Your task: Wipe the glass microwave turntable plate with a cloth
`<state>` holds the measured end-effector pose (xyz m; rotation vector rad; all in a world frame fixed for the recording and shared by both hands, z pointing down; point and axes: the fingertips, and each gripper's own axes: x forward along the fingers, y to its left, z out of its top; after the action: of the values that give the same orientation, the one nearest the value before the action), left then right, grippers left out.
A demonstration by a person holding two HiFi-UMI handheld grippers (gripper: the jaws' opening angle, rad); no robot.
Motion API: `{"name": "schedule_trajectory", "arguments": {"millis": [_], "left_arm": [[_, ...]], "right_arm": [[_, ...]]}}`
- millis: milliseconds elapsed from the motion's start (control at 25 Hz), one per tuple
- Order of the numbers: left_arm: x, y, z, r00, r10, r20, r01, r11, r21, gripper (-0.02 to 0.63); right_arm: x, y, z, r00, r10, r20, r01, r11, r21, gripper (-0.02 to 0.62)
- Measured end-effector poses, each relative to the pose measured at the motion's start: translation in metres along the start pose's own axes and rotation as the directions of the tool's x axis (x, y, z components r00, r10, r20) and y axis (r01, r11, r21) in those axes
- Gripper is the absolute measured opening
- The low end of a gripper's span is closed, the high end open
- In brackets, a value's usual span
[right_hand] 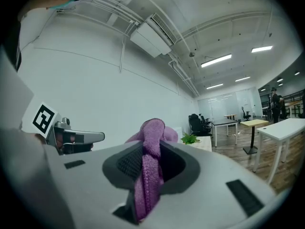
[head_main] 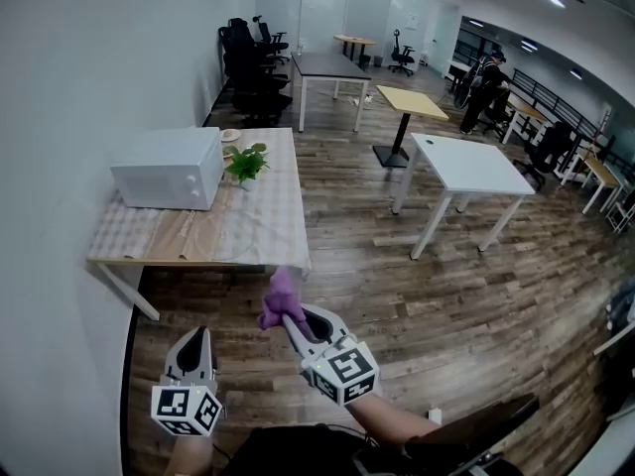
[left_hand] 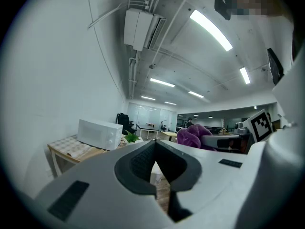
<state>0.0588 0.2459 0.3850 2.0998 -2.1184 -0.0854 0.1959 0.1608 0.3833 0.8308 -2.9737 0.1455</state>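
- My right gripper (head_main: pixel 289 317) is clenched on a purple cloth (head_main: pixel 281 296); the cloth runs down between the jaws and bunches above the tips.
- My left gripper (head_main: pixel 194 337) has its jaws closed together with nothing between them, and it sits low beside the right one.
- A white microwave (head_main: pixel 167 170) stands with its door closed on a table (head_main: pixel 268 228) by the wall, well apart from both grippers.
- A small green plant (head_main: pixel 245 163) stands just beside the microwave.
- A pale round dish (head_main: pixel 230 135) lies on the table behind the plant; I cannot tell whether it is the glass turntable plate.
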Motion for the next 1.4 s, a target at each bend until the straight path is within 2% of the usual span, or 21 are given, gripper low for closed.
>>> {"name": "schedule_trajectory", "arguments": {"millis": [600, 880, 1160, 1400], "left_arm": [[-0.013, 0.059, -0.004, 1.000, -0.011, 0.020, 0.012, 1.000, -0.027, 0.008], [-0.015, 0.085, -0.015, 0.998, -0.061, 0.001, 0.061, 0.998, -0.027, 0.008], [-0.001, 0.106, -0.016, 0.996, -0.084, -0.010, 0.083, 0.996, -0.040, 0.008], [0.027, 0.117, -0.014, 0.997, -0.075, -0.019, 0.074, 0.997, -0.027, 0.008]], "right_arm": [[0.041, 0.038, -0.009, 0.999, -0.037, -0.027, 0.037, 0.999, -0.014, 0.081], [0.062, 0.058, -0.017, 0.997, -0.067, -0.026, 0.067, 0.998, -0.007, 0.081], [0.087, 0.061, -0.016, 0.997, -0.068, -0.038, 0.068, 0.998, -0.015, 0.081], [0.119, 0.044, -0.018, 0.999, -0.039, -0.033, 0.039, 0.999, 0.001, 0.081]]}}
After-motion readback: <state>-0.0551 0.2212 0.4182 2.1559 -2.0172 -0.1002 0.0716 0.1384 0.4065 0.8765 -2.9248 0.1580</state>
